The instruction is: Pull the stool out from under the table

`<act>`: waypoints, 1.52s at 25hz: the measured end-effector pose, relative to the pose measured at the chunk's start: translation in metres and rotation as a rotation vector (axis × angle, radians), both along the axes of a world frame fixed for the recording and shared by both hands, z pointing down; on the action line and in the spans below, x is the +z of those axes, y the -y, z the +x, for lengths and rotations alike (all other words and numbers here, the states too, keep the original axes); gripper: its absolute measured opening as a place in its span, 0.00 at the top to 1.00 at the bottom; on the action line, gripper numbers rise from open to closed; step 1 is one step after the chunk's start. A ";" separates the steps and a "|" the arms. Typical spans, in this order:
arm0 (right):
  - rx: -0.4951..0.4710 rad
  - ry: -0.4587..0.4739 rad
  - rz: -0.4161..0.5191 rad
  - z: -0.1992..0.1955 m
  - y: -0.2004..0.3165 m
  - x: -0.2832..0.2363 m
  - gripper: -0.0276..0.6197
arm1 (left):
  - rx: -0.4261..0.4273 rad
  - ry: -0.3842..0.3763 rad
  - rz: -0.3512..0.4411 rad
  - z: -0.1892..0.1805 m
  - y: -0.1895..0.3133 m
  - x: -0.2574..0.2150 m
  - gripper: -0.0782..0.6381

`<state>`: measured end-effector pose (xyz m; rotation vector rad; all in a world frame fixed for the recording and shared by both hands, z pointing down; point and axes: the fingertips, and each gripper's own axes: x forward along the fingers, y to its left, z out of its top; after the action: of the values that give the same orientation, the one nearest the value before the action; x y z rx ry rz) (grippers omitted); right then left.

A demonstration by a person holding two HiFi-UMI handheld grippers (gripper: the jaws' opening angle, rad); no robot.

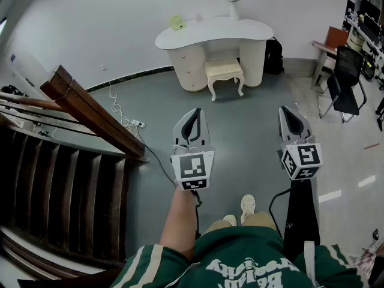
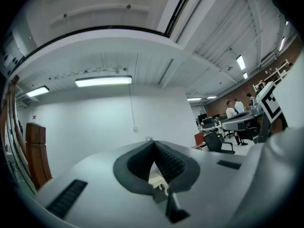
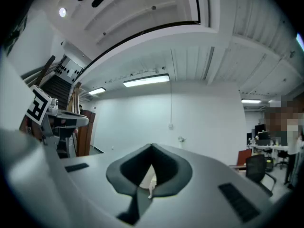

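Nearest is the person's green shirt (image 1: pixel 240 263), with two pale shoes (image 1: pixel 247 207) on the grey floor (image 1: pixel 240 131) just ahead. Both tools are held out level, side by side and well apart. The left gripper (image 1: pixel 192 114) has its jaws pressed together with nothing between them, and the right gripper (image 1: pixel 291 114) is the same, closed and empty. To the left a dark wooden staircase (image 1: pixel 60 179) descends, and a white cable (image 1: pixel 120 114) trails across the floor beside its handrail (image 1: pixel 90 110). Farther on, well beyond both grippers, the cream stool (image 1: pixel 224 71) stands part-way under the white table (image 1: pixel 180 39) against the far wall, between the table's two rounded supports. A small vase (image 1: pixel 233 8) stands on top. A black office chair (image 1: pixel 345 80) sits off to the right.
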<state>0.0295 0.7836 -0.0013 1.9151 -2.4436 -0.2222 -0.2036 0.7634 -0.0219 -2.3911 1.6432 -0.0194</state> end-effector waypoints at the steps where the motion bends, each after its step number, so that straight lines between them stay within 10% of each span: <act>1: 0.000 0.001 -0.002 -0.001 -0.005 0.001 0.95 | 0.000 0.000 -0.004 -0.002 -0.004 0.001 0.89; 18: -0.002 -0.021 -0.032 -0.023 -0.024 0.021 0.93 | 0.024 -0.056 0.016 -0.016 -0.027 0.002 0.77; 28: -0.080 0.061 -0.005 -0.035 0.009 0.022 0.07 | 0.073 -0.083 0.030 -0.010 0.002 0.000 0.28; 38: -0.118 0.024 -0.031 -0.021 0.094 0.030 0.03 | 0.128 -0.095 -0.009 0.025 0.079 0.007 0.25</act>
<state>0.0086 0.6901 0.0288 1.7739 -2.5623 -0.1634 -0.1790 0.6841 -0.0144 -2.5357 1.5279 0.1104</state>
